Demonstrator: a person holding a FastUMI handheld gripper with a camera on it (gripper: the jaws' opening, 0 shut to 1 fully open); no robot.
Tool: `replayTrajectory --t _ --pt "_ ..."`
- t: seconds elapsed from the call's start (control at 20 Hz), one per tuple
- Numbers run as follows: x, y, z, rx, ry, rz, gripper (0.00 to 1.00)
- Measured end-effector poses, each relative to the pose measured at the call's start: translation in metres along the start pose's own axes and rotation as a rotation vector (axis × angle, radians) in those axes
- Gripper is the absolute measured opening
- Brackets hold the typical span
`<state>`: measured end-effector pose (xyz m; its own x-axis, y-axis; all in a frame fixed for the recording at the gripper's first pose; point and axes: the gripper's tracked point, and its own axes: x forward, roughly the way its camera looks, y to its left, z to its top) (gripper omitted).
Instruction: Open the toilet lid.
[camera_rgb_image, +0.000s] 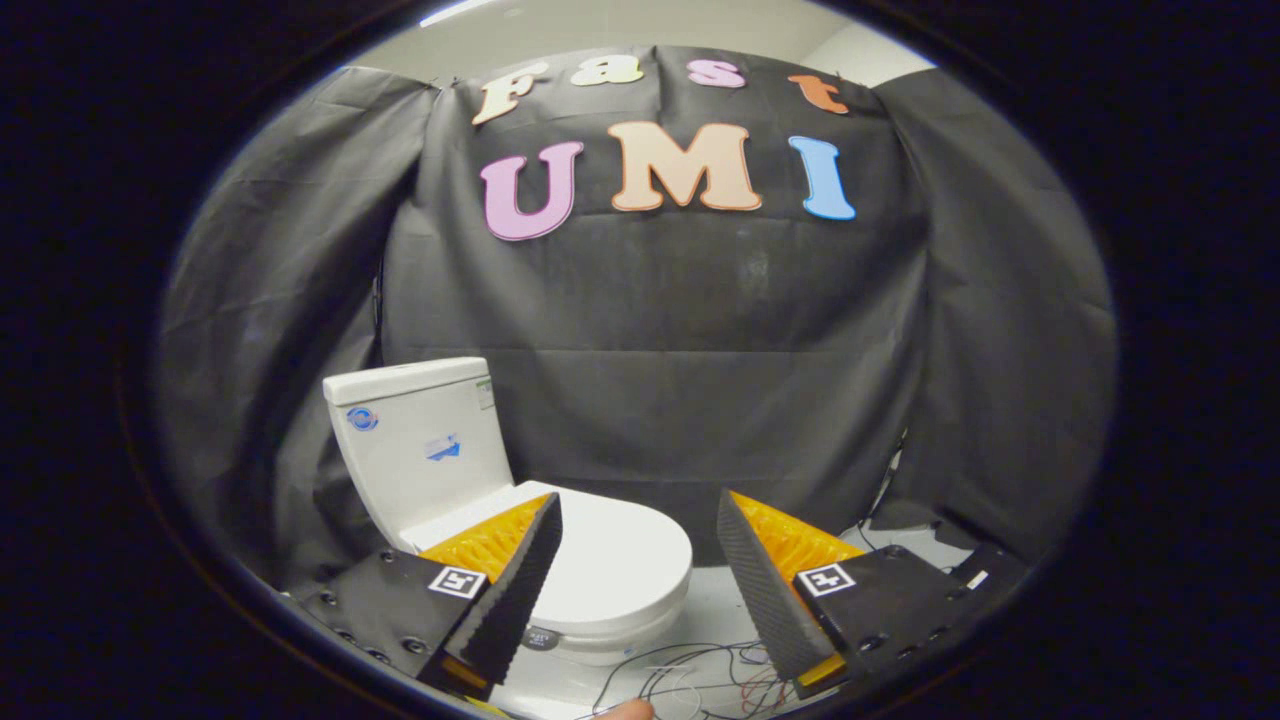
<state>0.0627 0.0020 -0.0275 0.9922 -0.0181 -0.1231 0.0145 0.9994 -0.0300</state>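
Your gripper (638, 535) hangs with its fingers spread wide, nothing between them but open air, and neither finger touches anything. The left finger (515, 590) overlaps the near left part of the toilet (480, 500) in your view, while the right finger (760, 590) sits off to the toilet's right, over bare floor (712, 600).

The toilet stands ahead of the fingers and a little to the left, on the pale floor close to the dark cloth wall (700, 380) of the booth. Its tank (420, 440) rises at the back left, upright, with a lid on top and a couple of small blue stickers on its front face. The toilet lid (620, 565) is down, lying flat and closed over the bowl, its rounded front edge pointing toward you and slightly right. The visible part of the lid lies between your two fingers and just beyond their tips, nearer the left one. A small dark round mark (541, 637) sits on the front of the bowl under the lid's rim, right beside the left finger.

A tangle of thin wires (700, 675) lies on the floor in front of the toilet, between the fingers' bases. A fingertip (627, 710) of your hand pokes in just below those wires
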Motion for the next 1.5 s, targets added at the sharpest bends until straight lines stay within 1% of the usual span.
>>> replayTrajectory --t 0.1,0.25,0.35,0.45,0.5,0.6,0.65,0.85,0.95,1.15,1.3,1.5 --pt "0.009 -0.001 0.01 -0.015 -0.043 -0.013 0.97" --pt "0.021 0.005 0.036 0.007 -0.166 -0.036 0.97" --pt "0.024 0.0 0.048 0.046 -0.249 -0.119 0.97" --pt "0.026 -0.016 0.048 0.067 -0.302 -0.291 0.96" --pt "0.027 -0.021 0.046 0.073 -0.305 -0.357 0.95" --pt "0.024 -0.01 0.031 0.101 -0.28 -0.432 0.94" --pt "0.024 -0.004 0.025 0.127 -0.272 -0.45 0.93" --pt "0.031 0.022 0.002 0.289 -0.263 -0.491 0.91" --pt "0.035 0.04 -0.009 0.401 -0.275 -0.496 0.91" --pt "0.039 0.063 -0.046 0.647 -0.278 -0.529 0.91" --pt "0.04 0.077 -0.1 0.79 -0.201 -0.593 0.9" --pt "0.03 0.099 -0.162 0.984 -0.097 -0.65 0.91"
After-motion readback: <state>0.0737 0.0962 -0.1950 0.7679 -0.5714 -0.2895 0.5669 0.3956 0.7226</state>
